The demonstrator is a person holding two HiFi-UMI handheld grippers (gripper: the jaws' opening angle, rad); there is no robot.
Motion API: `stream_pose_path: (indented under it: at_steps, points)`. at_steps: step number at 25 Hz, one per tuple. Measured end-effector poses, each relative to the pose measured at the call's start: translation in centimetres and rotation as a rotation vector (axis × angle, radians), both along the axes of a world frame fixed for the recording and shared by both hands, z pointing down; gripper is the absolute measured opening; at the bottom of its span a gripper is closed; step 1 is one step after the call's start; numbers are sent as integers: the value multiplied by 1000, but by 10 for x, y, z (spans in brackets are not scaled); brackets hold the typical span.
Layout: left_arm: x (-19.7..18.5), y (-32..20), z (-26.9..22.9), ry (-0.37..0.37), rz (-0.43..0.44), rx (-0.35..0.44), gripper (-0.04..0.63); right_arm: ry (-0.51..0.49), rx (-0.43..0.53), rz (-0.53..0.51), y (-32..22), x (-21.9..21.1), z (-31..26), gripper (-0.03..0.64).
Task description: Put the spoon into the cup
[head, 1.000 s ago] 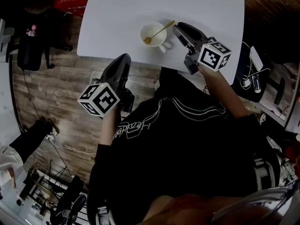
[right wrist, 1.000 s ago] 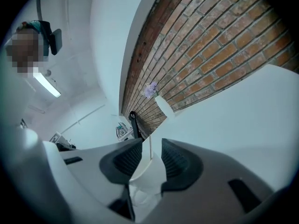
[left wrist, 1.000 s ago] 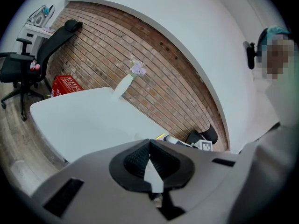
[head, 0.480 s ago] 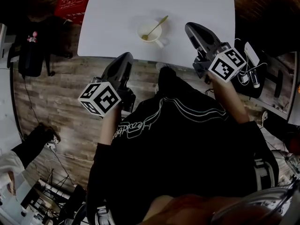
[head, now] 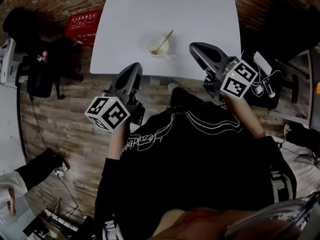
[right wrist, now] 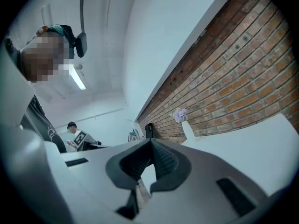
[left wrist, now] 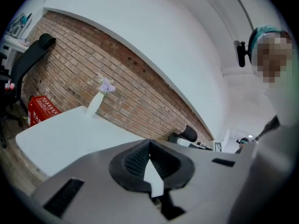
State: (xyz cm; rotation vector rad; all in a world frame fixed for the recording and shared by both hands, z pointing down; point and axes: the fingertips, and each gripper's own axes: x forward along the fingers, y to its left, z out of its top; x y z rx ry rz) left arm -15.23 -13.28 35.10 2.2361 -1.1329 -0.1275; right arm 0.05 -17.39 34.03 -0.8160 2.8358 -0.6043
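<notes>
Room: a brick wall runs behind a white table, with a wood-plank floor under the person's feet.
Table: its near edge lies just under the tips of both grippers in the head view.
Cup: white, upright on the table, ahead of and between the two sets of fingertips, apart from both.
Spoon: gold, and it's in the cup, bowl end down inside, handle leaning out over the rim on the side nearer the right gripper's fingers.
Left gripper: jaws pressed together at the tips with nothing between them, as the left gripper view shows; the cup is ahead and off toward the right gripper.
Right gripper: jaws closed tip to tip and empty, clear in the right gripper view; the cup sits off toward the left gripper.
Vase: white with pale purple flowers, at the table's far edge, well beyond both pairs of fingers.
Red crate: on the floor, outward of the left fingers, beside the table.
</notes>
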Motion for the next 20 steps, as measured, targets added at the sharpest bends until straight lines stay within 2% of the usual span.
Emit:
stream_pose_path:
  at_steps: [10,20]
  points:
    - [10,1,-11,-4,32,58,5,0,-23,-19,11,-1,5,-3]
    - [6,-6,4,5,42,30,5,14,-88,-15,3,-6,27,-3]
